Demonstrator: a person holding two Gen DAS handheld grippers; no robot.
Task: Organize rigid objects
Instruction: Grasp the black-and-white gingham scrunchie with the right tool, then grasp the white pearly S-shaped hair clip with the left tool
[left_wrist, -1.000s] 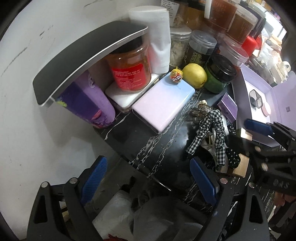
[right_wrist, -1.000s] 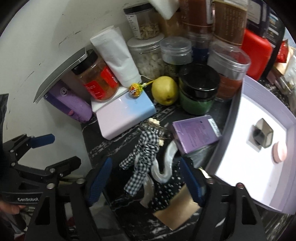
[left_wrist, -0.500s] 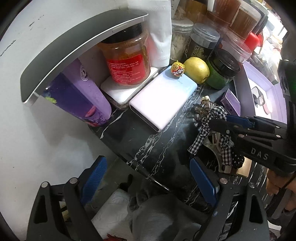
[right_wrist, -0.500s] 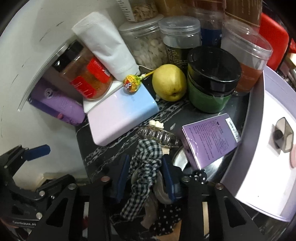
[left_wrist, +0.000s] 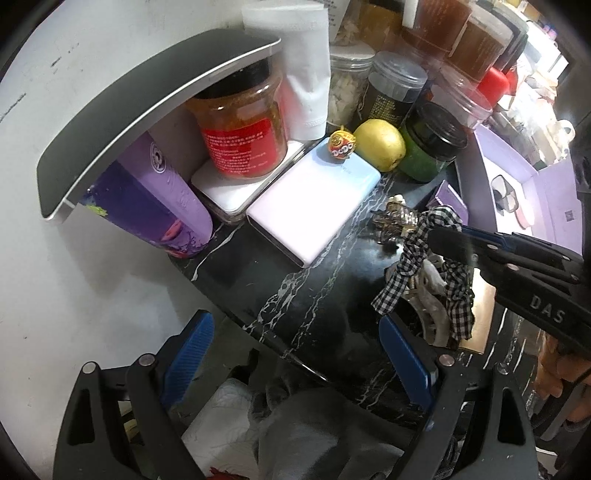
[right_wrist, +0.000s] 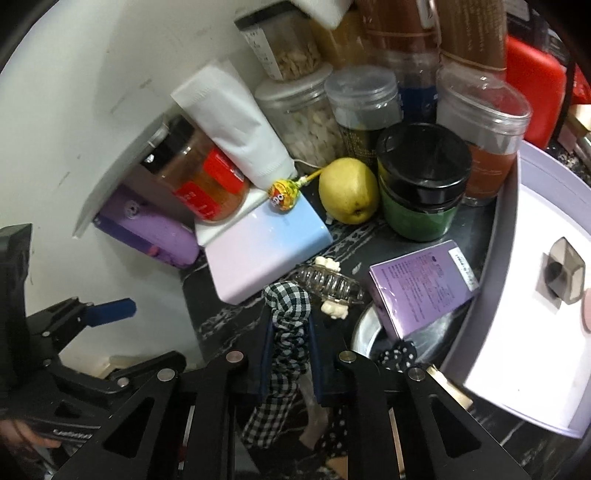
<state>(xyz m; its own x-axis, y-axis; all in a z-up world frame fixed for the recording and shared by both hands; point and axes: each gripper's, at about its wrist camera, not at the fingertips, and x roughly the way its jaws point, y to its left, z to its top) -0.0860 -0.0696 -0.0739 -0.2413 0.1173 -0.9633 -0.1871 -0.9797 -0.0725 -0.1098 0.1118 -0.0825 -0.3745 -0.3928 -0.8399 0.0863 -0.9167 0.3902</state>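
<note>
**Right gripper now closed on the checked bow**

Since half a second ago the right gripper (right_wrist: 287, 363) has closed further, and its two blue pads now press the checked bow (right_wrist: 288, 314) from both sides. The bow's knot stands up just above the fingertips, and its loose tails hang down between the black arms toward the dark marble table (left_wrist: 295, 280). The bow is black-and-white gingham cloth, and it seems fixed to a pale hair clip (left_wrist: 432, 291) that shows under it in the left wrist view. A clear claw clip (right_wrist: 328, 284) lies just beside the knot, and a purple box (right_wrist: 421, 288) with small unreadable print is near on the right.

The left gripper (left_wrist: 295, 354) hovers at the table edge with its fingers wide apart, holding nothing.

On the lollipop (left_wrist: 342, 144) I read "DoDo". The right gripper body shows "DAS". The red label of the jar (left_wrist: 242, 122) is too small to read.
</note>
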